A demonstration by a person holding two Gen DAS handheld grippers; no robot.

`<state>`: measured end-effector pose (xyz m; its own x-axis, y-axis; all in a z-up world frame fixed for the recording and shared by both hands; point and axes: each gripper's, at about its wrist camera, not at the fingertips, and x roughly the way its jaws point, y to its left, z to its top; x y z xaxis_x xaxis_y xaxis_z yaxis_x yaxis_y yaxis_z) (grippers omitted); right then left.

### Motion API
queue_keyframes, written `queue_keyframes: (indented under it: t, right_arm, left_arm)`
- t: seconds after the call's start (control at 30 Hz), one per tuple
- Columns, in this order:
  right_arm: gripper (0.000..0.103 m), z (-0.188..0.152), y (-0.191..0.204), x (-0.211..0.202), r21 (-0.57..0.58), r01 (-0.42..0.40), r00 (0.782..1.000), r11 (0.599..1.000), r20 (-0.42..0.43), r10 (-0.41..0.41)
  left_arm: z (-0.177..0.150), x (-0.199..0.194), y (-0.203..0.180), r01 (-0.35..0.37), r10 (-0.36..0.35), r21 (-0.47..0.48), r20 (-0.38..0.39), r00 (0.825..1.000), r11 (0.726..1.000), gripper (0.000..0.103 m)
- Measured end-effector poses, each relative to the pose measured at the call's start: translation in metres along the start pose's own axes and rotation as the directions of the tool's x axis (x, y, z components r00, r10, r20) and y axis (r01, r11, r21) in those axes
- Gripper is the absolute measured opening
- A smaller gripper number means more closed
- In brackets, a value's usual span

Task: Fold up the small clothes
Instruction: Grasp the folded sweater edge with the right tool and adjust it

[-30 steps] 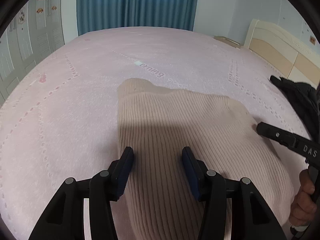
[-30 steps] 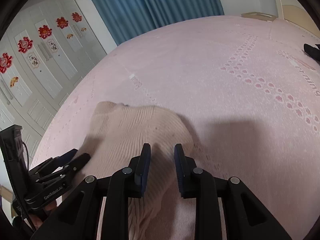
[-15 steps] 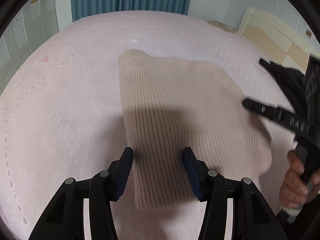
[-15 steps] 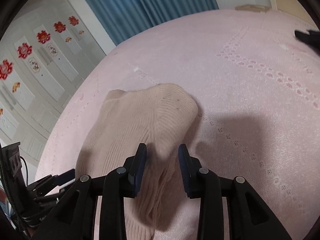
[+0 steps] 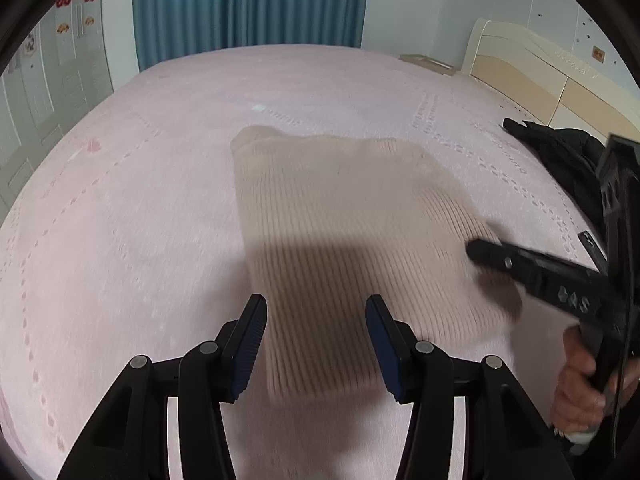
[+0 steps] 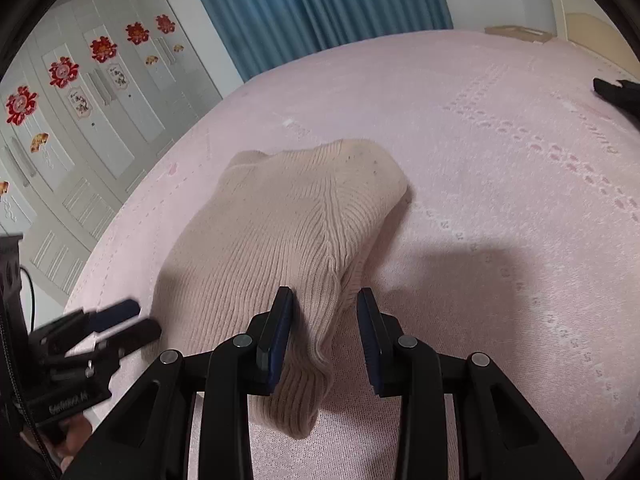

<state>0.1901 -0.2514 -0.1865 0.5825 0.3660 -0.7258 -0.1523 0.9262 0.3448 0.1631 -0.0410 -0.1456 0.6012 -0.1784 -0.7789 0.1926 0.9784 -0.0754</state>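
A beige ribbed sweater (image 5: 340, 208) lies folded into a rough rectangle on the pink bedspread (image 5: 120, 220). My left gripper (image 5: 314, 344) hovers over its near edge, open, with the knit lying below and between the fingers and untouched by the pads. My right gripper (image 6: 324, 340) is also open at the sweater's (image 6: 280, 220) right corner. A ridge of fabric runs between its jaws, brushing the left pad and clear of the right one. Each gripper shows in the other view: the right gripper (image 5: 492, 256) at the sweater's right side, the left gripper (image 6: 132, 320) at its left.
A black garment (image 5: 560, 160) lies on the bed at the right, near the cream headboard (image 5: 540, 72). A white wardrobe (image 6: 80, 100) with red decorations stands to the left, blue curtains (image 5: 248, 0) behind. A hand (image 5: 580, 392) holds the right gripper.
Both grippers have drawn back toward the near side, so the sweater's near edge now shows. The right jaws have widened and let go of the fabric ridge.
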Motion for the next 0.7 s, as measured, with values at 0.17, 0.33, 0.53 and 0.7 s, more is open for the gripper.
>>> queue_keyframes:
  t: [0.17,0.33,0.53,0.7]
  right_arm:
    - [0.033,0.011,-0.004,-0.014,0.059,-0.083,0.992,0.995,0.101,0.077]
    - [0.033,0.024,0.004,-0.012,0.003,-0.099,0.986,0.995,0.135,0.098]
    - [0.029,0.029,0.003,0.038,-0.022,0.092,0.996,0.996,-0.004,-0.092]
    - [0.029,0.031,0.007,0.039,-0.032,0.113,0.994,0.993,0.005,-0.113]
  left_arm:
    - [0.030,0.026,0.007,0.022,-0.021,-0.041,0.028,0.999,0.999,0.049]
    - [0.038,0.054,0.009,-0.012,0.012,-0.015,0.036,0.999,1.000,0.049]
    - [0.030,0.062,0.014,0.005,-0.003,-0.031,0.063,0.998,1.000,0.054]
    - [0.027,0.064,0.014,0.012,-0.009,-0.036,0.081,0.997,0.999,0.058]
